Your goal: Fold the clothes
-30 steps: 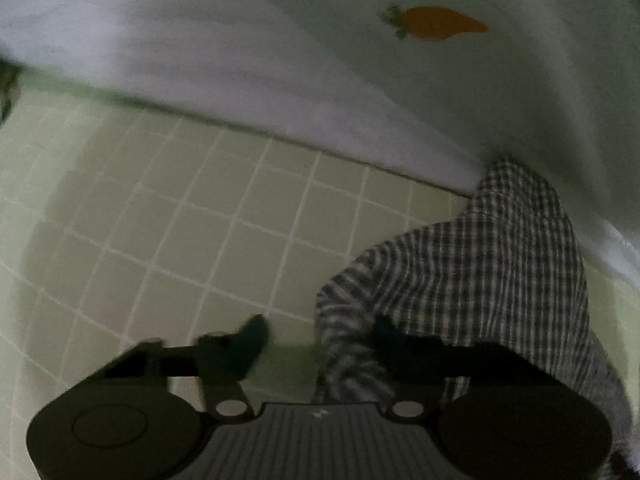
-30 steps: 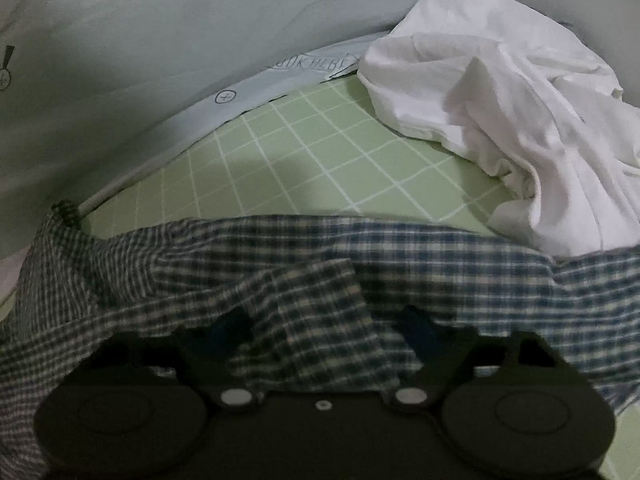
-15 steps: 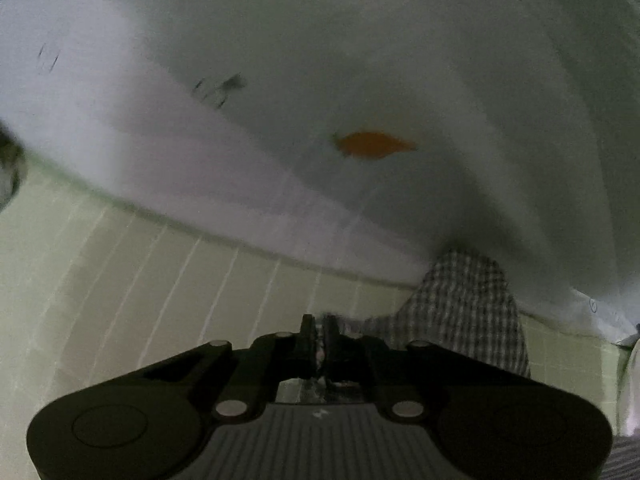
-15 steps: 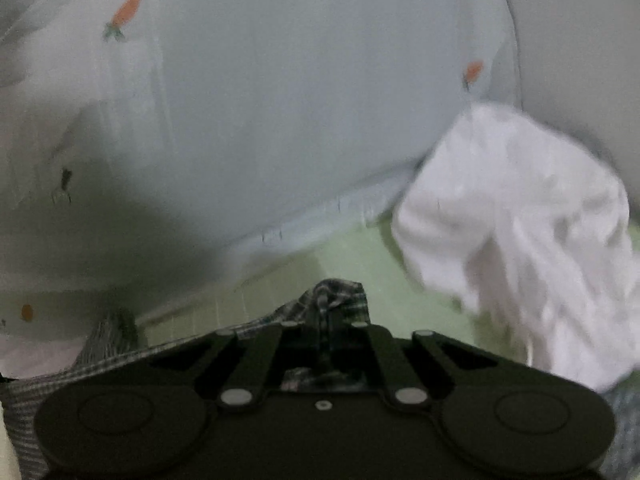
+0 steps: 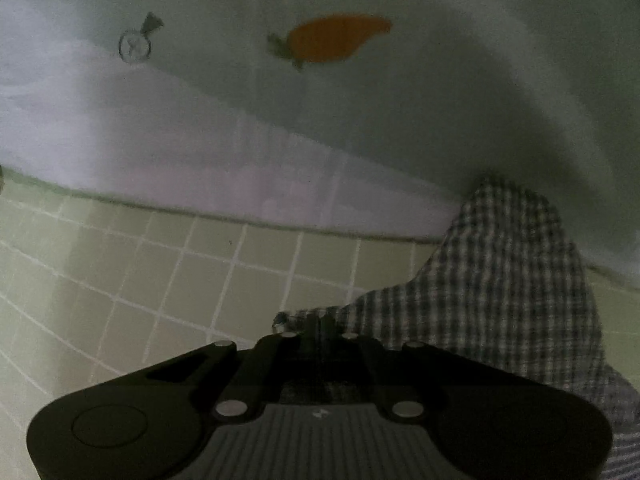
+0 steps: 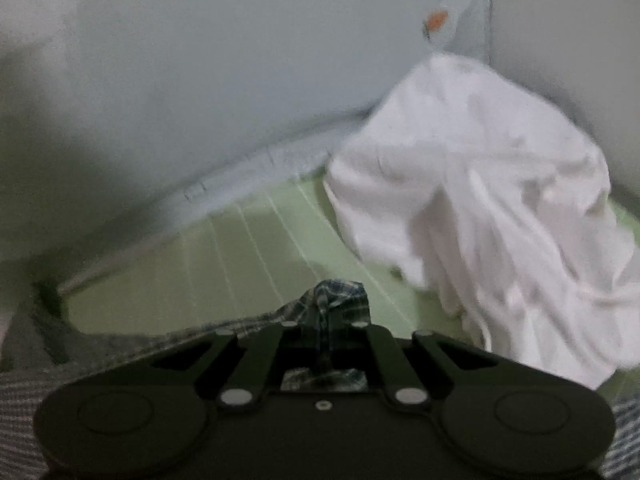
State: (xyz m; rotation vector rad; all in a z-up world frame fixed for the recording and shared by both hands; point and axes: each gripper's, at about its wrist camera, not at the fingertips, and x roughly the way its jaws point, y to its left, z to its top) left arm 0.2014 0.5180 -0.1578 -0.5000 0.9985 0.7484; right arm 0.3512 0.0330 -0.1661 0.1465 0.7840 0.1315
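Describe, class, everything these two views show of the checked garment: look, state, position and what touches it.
The checked garment is thin woven cloth in a small dark-and-pale check, bluish in the right wrist view. Both grippers are shut on it: the left gripper pinches one edge, the right gripper a bunched fold. Its far end reaches the carrot-print bedding; whether it rests on the green grid sheet is unclear. The white garment lies apart.

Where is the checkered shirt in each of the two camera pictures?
Left wrist view: the blue-and-white checkered shirt fills the lower right, rising from the shut left gripper.
Right wrist view: a bunched bit of it sits bottom centre, pinched in the right gripper, trailing left.
Shared landmark: the green grid-patterned sheet beneath.
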